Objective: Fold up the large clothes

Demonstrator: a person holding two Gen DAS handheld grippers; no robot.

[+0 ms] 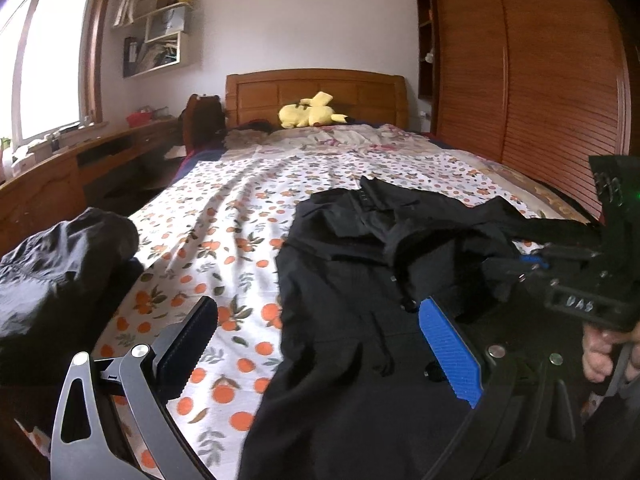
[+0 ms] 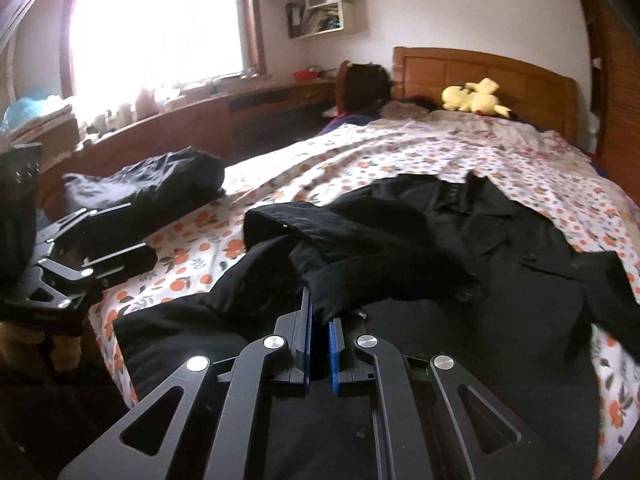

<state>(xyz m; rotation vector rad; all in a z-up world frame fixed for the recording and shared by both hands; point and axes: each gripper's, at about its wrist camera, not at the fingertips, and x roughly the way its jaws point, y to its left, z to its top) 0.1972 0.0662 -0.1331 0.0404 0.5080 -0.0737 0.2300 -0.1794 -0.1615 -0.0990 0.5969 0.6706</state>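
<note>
While the right gripper (image 2: 319, 332) pinches a fold of the black coat (image 2: 400, 240) between its blue pads (image 2: 334, 356), jaws nearly together with cloth wedged in the gap, the left gripper (image 1: 320, 344) hangs spread wide and empty above the coat's left edge. That coat lies sprawled on the near right half of the bed (image 1: 224, 216), collar toward the far headboard (image 1: 316, 92), one sleeve lifted and draped over the body. Judging by this, folding has barely begun: a first sleeve is being brought inward, while the other sleeve and the lengthwise and crosswise folds are left. At the near left corner sits a dark bundle (image 1: 60, 264), possibly another garment; whether it is folded cannot be told. A yellow plush toy (image 1: 308, 114) rests far off by the headboard.
</note>
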